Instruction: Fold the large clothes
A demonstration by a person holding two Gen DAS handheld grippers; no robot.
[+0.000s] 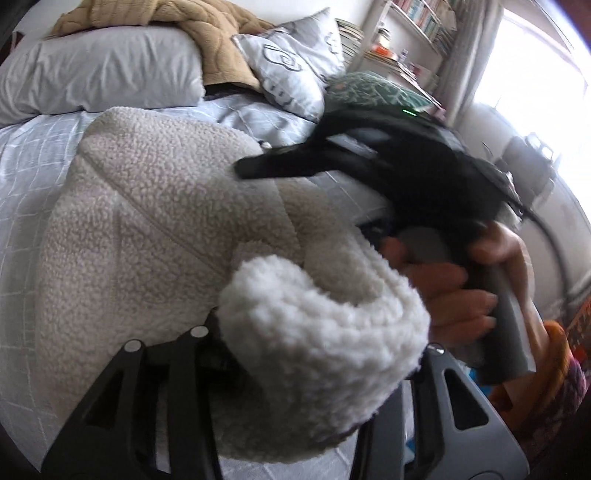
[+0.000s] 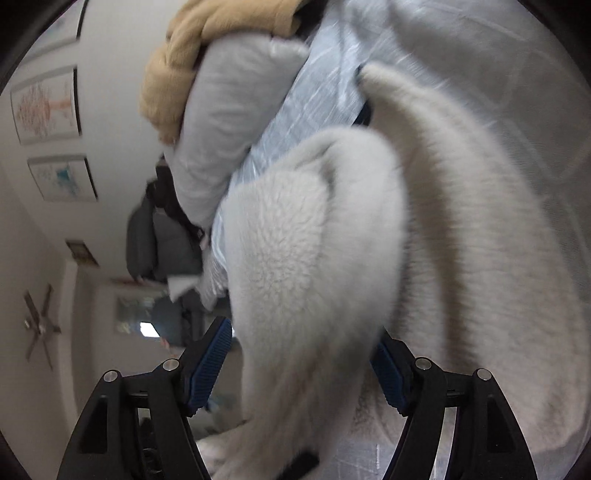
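Note:
A large cream fleece garment (image 1: 155,206) lies on the bed. In the left wrist view a thick fold of it (image 1: 325,332) fills my left gripper (image 1: 314,354), whose jaws stand around it. My right gripper (image 1: 258,168) shows there as a black body held by a hand, its tip over the garment. In the right wrist view the fleece (image 2: 306,280) passes between the blue pads (image 2: 208,363) of my right gripper (image 2: 303,365), which are wide apart; the view is blurred.
The bed has a pale blue checked sheet (image 1: 22,177), a grey pillow (image 1: 99,70), a tan blanket (image 1: 207,26) and patterned cushions (image 1: 295,62). A bookshelf (image 1: 413,33) and bright window stand at the right. Framed pictures (image 2: 48,107) hang on the wall.

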